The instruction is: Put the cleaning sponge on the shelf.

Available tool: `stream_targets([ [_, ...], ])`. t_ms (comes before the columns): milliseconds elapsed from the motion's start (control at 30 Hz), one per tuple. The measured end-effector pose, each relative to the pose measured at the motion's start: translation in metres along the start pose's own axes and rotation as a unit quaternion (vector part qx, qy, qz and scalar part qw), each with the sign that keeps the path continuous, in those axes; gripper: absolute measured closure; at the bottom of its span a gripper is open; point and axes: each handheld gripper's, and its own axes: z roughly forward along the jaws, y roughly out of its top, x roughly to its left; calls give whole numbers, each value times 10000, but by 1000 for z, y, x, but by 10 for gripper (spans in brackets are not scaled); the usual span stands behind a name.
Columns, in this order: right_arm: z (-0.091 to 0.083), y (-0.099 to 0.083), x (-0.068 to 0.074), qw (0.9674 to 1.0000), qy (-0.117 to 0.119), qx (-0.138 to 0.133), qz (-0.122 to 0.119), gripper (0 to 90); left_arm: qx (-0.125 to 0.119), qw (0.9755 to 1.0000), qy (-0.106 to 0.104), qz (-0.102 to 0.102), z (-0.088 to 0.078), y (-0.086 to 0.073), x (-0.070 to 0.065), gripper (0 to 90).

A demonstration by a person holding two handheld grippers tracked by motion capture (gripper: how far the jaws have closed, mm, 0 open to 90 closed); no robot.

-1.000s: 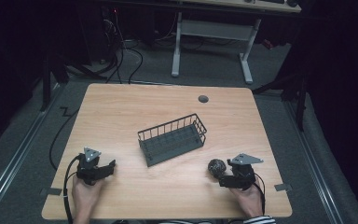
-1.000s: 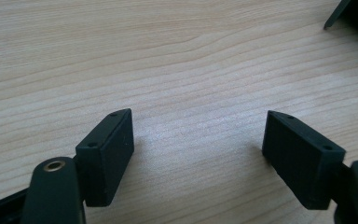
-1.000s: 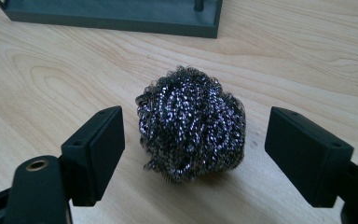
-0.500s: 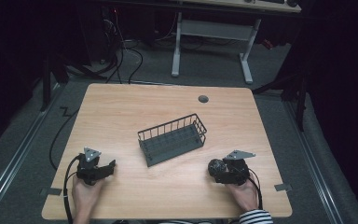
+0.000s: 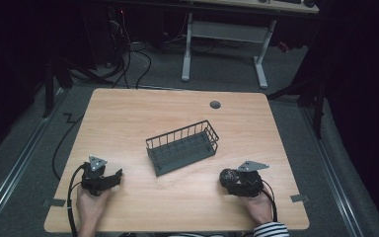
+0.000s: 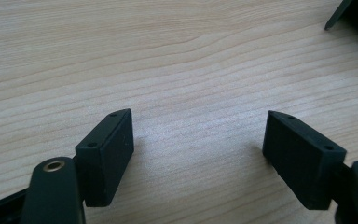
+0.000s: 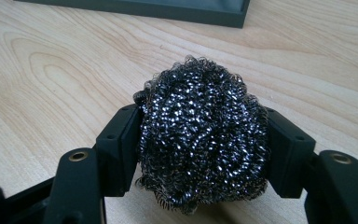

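Table layout — basket in the middle, a gripper at each near corner

The wire basket (image 5: 182, 147) sits at the centre of the table (image 5: 128, 113); the left gripper (image 5: 109, 178) lies near-left of it, the right gripper (image 5: 225, 178) near-right — with the steel-wool scourer (image 7: 203, 140) on the table between its jaws, before the basket.

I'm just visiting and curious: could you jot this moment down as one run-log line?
right tool: jaws just closed, shut on steel wool scourer | left tool: open, nothing between | wire basket: mid-table, untouched
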Motion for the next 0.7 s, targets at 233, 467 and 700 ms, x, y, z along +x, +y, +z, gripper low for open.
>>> stream_targets([
  [233, -8, 7, 1, 9998, 45, -175, -13, 381, 1, 10000, 3, 0, 0, 0, 0, 251],
  [467, -14, 13, 2, 9996, 145, -224, 87, 384, 1, 10000, 5, -1, 0, 0, 0, 252],
  [700, -19, 23, 3, 9992, 237, -325, 15, 385, 1, 10000, 6, -2, 0, 0, 0, 252],
])
